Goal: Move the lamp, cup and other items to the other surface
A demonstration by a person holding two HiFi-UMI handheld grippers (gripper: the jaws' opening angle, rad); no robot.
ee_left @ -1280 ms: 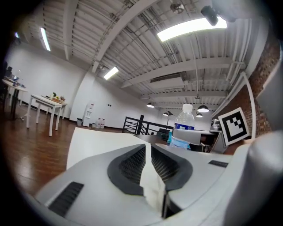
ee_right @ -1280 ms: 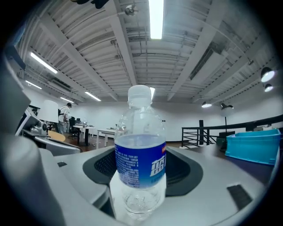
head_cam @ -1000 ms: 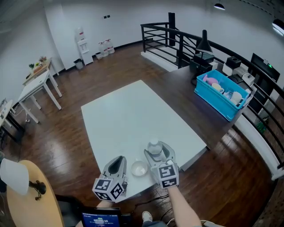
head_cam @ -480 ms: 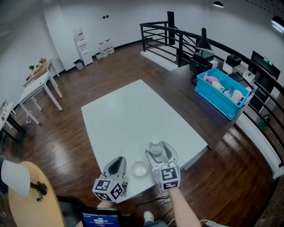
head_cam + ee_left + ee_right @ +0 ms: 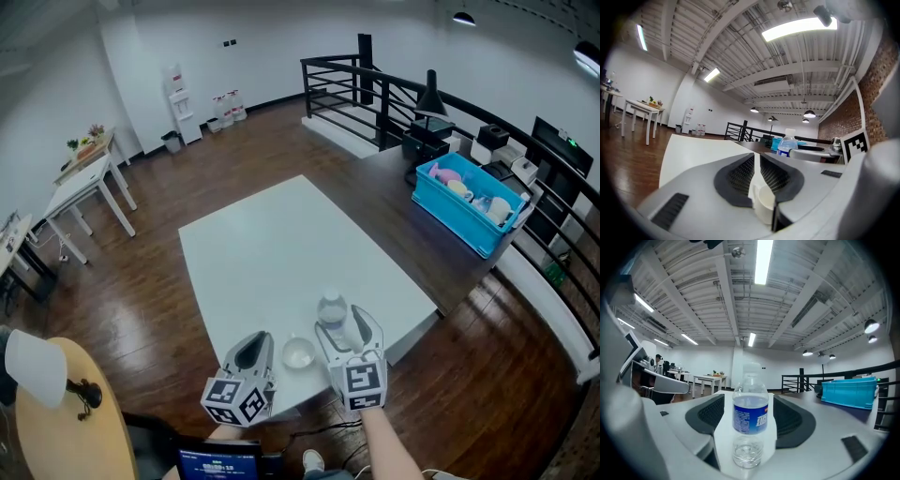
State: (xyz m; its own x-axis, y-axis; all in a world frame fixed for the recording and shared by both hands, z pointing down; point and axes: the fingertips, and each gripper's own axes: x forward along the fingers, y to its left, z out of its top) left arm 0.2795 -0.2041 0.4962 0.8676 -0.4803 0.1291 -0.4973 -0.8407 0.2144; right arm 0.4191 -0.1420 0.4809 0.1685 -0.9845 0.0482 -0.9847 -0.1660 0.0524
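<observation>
We let go on the white table (image 5: 272, 234)
Our right gripper (image 5: 346, 325) has slid back a little. Its jaws just opened wide, and the bottle (image 5: 331, 307) stands free between them. Our left gripper (image 5: 251, 349) is pinched nearly closed and empty, just beside the cup (image 5: 298, 353).

Light: bright, even, indoor — long ceiling tubes (image 5: 797, 29) blown out white, small pendants (image 5: 809, 114) far back. White table (image 5: 281, 253) evenly lit, no hard glare. Floor (image 5: 253, 141) glossy, with pale reflections. Gripper views: strong fisheye bend, black corners. Bottle (image 5: 750, 420) sharp — nearest foreground soft.
</observation>
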